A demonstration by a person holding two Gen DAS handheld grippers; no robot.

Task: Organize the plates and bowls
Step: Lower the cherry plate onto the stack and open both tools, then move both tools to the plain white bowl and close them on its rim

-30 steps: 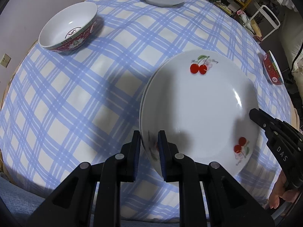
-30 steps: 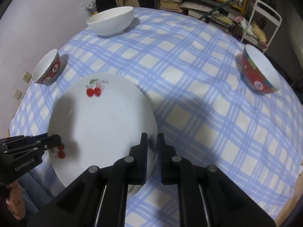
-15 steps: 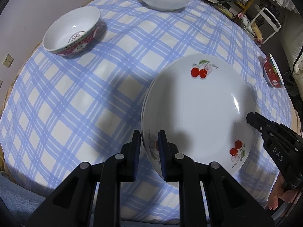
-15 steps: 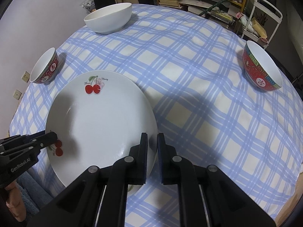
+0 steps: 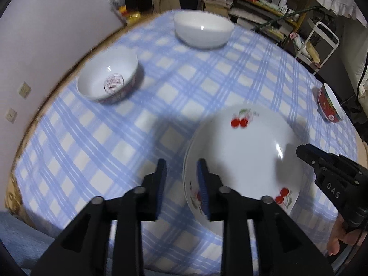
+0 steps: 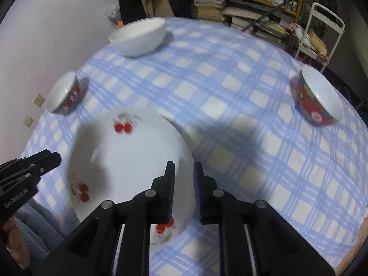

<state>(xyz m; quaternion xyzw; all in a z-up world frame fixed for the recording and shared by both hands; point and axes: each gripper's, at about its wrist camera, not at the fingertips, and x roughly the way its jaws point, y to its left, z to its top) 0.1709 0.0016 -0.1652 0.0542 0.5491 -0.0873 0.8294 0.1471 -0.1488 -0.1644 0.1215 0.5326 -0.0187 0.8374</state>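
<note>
With both tools parted and empty, cherry plates (image 5: 243, 158) sit stacked at table's near edge, btwn L gripper (image 5: 181, 179) and R gripper (image 6: 183, 179). Red-pattern bowl (image 5: 108, 81) lies fwd-left, nearer L; red bowl (image 6: 318, 100) fwd-right, nearer R.

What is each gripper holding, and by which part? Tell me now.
Nothing is held. The left gripper and right gripper are open, each straddling the rim of the white cherry-printed ceramic plate, unclamped.

White letters "DAS" stand on the black body of the right hand-held gripper (image 5: 304, 155). On the black left hand-held gripper (image 6: 54, 159), blurred white lettering seems to read "GenRobot.AI". No other writing is legible.
</note>
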